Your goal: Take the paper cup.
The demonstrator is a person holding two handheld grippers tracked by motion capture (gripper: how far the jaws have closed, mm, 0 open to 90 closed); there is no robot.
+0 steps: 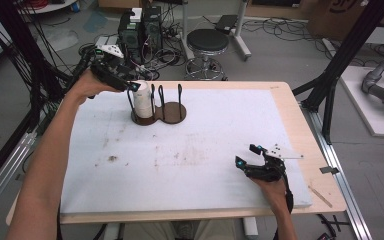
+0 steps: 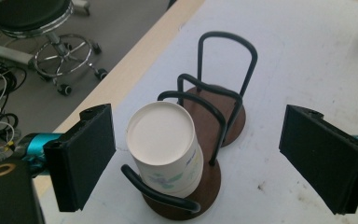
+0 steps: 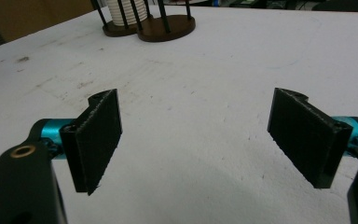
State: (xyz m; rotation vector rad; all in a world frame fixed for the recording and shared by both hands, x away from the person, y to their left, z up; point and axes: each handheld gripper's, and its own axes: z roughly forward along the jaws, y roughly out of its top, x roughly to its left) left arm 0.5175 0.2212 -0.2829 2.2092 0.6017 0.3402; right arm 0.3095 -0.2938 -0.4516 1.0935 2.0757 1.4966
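A white paper cup (image 1: pixel 141 99) stands upside down on the left disc of a brown wooden holder (image 1: pixel 172 114), between its black wire loops. My left gripper (image 1: pixel 125 81) hovers at the cup's upper left, over the far left part of the table. In the left gripper view the cup (image 2: pixel 165 147) sits below and between the wide black pads (image 2: pixel 81 158), which do not touch it; the holder (image 2: pixel 205 182) carries it. My right gripper (image 1: pixel 247 155) rests open near the front right of the white mat, and the right gripper view shows nothing between its pads (image 3: pixel 98 140).
A white mat (image 1: pixel 205 165) covers most of the wooden table (image 1: pixel 292 125). Beyond the far edge are a black stool (image 1: pixel 207 42), computer towers (image 1: pixel 140 27) and floor cables. Black frame posts (image 1: pixel 347 50) stand at both sides.
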